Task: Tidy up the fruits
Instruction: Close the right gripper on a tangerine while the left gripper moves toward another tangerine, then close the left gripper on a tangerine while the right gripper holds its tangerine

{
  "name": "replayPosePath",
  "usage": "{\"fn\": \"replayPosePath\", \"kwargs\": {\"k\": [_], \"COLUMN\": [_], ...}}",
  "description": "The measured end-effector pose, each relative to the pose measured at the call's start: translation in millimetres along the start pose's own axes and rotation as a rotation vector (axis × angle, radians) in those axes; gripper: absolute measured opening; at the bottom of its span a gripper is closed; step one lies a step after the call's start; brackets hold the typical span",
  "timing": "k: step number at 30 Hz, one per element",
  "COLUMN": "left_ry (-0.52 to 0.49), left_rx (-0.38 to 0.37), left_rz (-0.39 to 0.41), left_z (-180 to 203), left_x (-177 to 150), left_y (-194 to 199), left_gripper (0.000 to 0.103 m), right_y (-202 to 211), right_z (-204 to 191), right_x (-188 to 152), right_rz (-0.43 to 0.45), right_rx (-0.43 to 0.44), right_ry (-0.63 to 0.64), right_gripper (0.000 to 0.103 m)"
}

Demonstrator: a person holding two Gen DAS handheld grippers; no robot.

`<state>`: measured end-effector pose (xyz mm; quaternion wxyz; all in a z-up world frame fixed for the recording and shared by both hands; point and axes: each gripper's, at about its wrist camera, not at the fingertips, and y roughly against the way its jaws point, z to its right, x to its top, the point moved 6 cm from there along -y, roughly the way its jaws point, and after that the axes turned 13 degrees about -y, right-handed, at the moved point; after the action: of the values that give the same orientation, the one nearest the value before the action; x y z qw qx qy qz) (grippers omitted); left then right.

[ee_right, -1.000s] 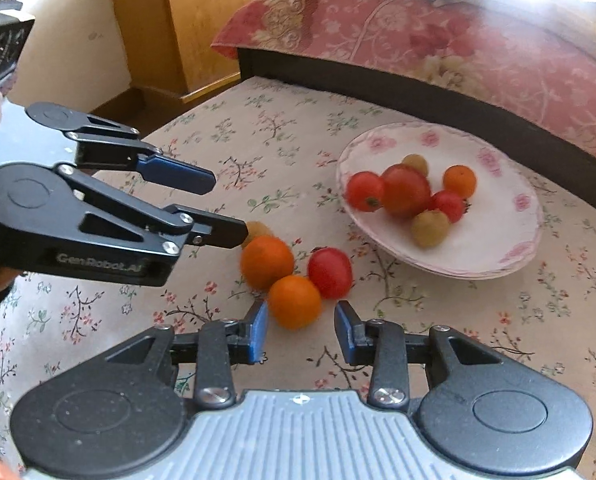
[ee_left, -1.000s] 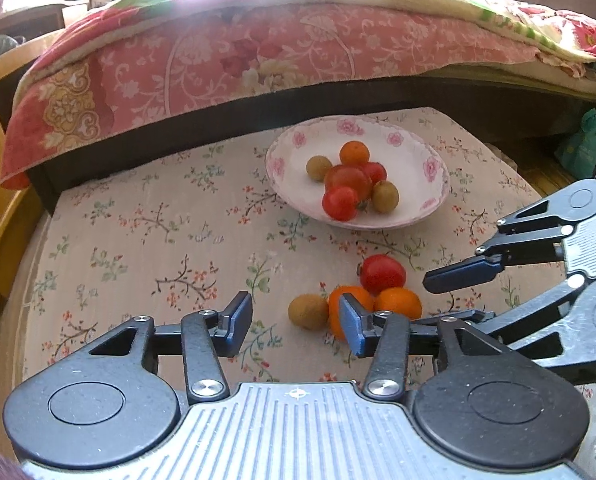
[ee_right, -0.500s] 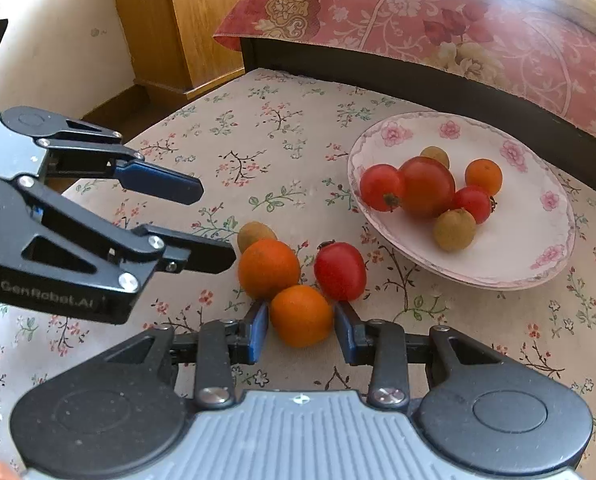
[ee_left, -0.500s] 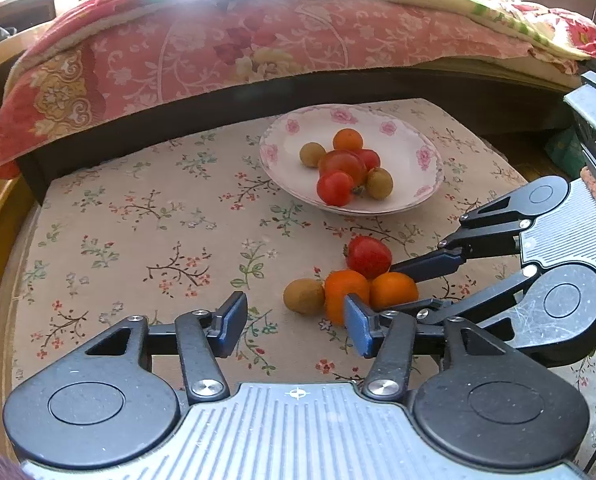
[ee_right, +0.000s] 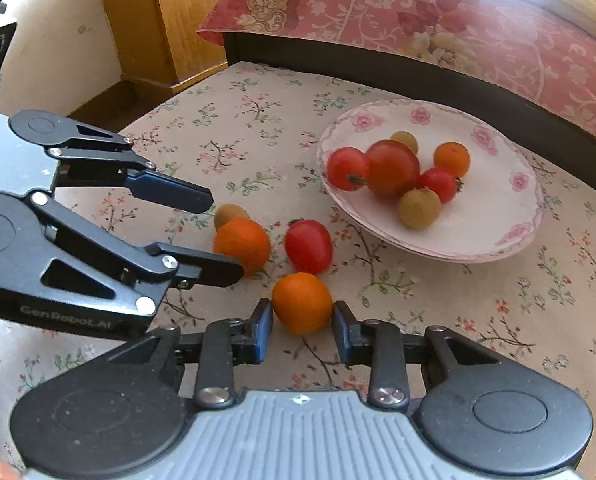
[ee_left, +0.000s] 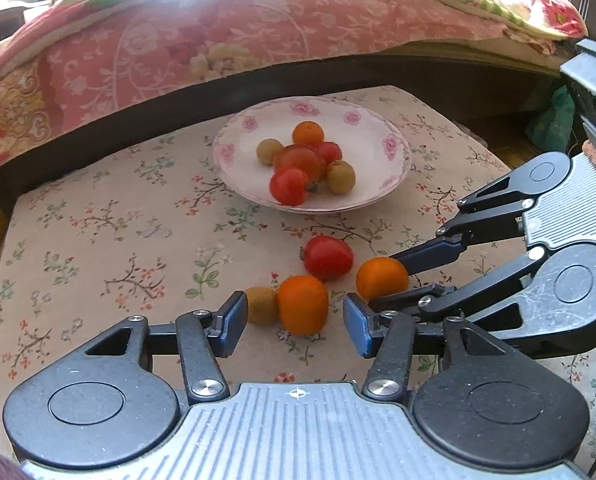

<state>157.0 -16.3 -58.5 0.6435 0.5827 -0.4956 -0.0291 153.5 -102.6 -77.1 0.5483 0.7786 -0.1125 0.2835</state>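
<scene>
Two oranges, a red tomato and a small brown-green fruit lie loose on the flowered tablecloth. My right gripper is closing, and its blue pads touch both sides of the nearer orange. From the left wrist that same orange sits between the right gripper's fingers. My left gripper is open. The other orange lies just ahead between its fingertips, untouched. The pink-flowered plate behind holds several tomatoes, an orange and brown-green fruits.
A bed with a red floral quilt runs along the table's far side. A wooden cabinet stands beyond the table's left corner. A green bag lies off the right edge. Bare tablecloth stretches to the left of the fruit.
My right gripper has moved forward over the nearer orange and closed its pads onto it. The left gripper has stayed open and only turned slightly toward the fruit.
</scene>
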Motion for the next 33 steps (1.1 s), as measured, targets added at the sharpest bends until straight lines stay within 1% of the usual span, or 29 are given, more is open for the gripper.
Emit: {"fn": "replayPosePath", "kwargs": {"k": [9, 14, 16, 22, 27, 33], "left_ry": [-0.07, -0.111, -0.125, -0.113, -0.112, -0.113], "left_rx": [0.011, -0.007, -0.007, -0.039, -0.051, -0.051], "left_rz": [0.004, -0.006, -0.008, 0.002, -0.008, -0.012], "left_z": [15.0, 27.2, 31.1, 38.2, 46.0, 48.6], "left_x": [7.9, 5.3, 3.5, 3.4, -0.8, 0.9], "left_y": [-8.3, -10.7, -10.0, -0.5, 3.5, 0.2], "left_gripper": [0.061, 0.061, 0.062, 0.063, 0.063, 0.065], "right_y": [12.4, 16.9, 19.0, 31.3, 42.6, 40.0], "right_z": [19.0, 26.2, 27.4, 26.4, 28.0, 33.1], "right_x": [-6.8, -13.6, -15.2, -21.9, -34.5, -41.9], "right_rz": [-0.005, -0.017, -0.021, -0.027, -0.051, -0.068], "right_rx": [-0.034, -0.052, -0.055, -0.057, -0.063, -0.074], "right_ry": [-0.03, -0.042, -0.044, -0.057, -0.075, -0.085], "right_gripper": [0.036, 0.036, 0.036, 0.036, 0.036, 0.036]}}
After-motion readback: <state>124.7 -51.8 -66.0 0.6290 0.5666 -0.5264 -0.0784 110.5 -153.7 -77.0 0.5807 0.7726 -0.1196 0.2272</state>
